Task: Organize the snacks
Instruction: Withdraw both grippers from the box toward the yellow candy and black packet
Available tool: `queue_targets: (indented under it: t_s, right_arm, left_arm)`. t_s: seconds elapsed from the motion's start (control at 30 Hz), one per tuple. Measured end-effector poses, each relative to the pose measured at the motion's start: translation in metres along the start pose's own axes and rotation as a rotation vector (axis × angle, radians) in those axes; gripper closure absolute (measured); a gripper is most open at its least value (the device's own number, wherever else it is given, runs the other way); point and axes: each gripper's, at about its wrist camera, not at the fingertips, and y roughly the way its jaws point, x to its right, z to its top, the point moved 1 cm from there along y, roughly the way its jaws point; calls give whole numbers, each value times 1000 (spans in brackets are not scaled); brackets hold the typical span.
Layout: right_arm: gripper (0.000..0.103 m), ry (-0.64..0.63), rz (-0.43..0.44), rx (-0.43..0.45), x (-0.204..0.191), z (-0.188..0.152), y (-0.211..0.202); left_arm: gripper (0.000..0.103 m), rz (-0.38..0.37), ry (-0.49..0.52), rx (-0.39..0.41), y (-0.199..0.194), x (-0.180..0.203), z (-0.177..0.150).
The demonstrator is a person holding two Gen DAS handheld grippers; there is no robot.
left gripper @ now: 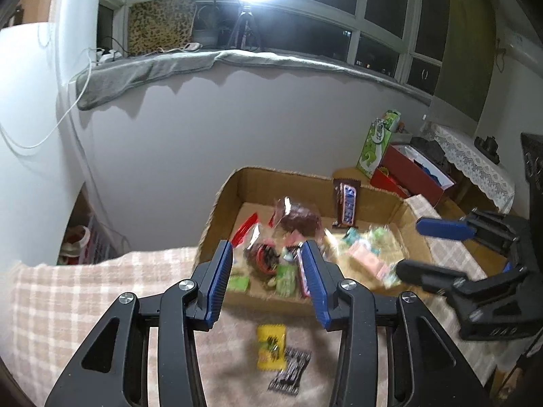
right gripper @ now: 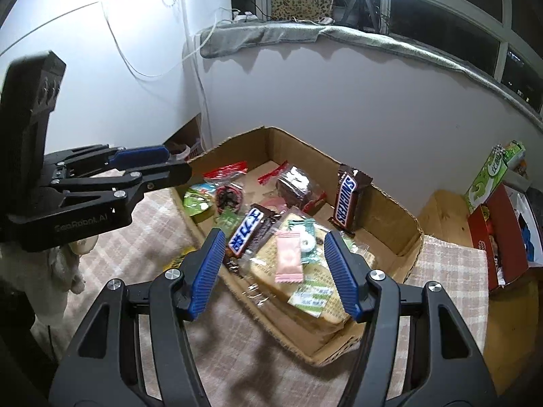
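Right wrist view: cardboard box (right gripper: 373,200) on the checked worktop (right gripper: 451,271), Snickers bar (right gripper: 346,200) leaning upright against its far wall. Both grippers, right gripper (right gripper: 275,264) and left gripper (left gripper: 268,271), hover with fingers apart, empty. Only the left wrist view shows a yellow packet (left gripper: 270,347) outside the box.

The cardboard box (right gripper: 380,203) is open on top, crowded inside; an upright Snickers bar (right gripper: 348,200) apparently leans against its far wall.

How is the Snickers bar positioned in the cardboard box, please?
Upright: the Snickers bar stands on end, leaning against the cardboard box's far wall.
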Motion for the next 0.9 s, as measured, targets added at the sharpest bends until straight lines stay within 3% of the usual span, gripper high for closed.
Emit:
queue_targets:
  t_s: [0.47, 0.63, 0.9]
  right_arm:
    - [40, -50, 84, -4, -54, -39, -28]
    - [40, -55, 98, -51, -66, -59, -16]
    - [40, -20, 98, -109, -63, -77, 7]
  left_arm:
    - [62, -9, -50, -68, -5, -18, -38]
    - [62, -42, -30, -129, 12, -10, -49]
    - [62, -21, -13, -189, 35, -7, -63]
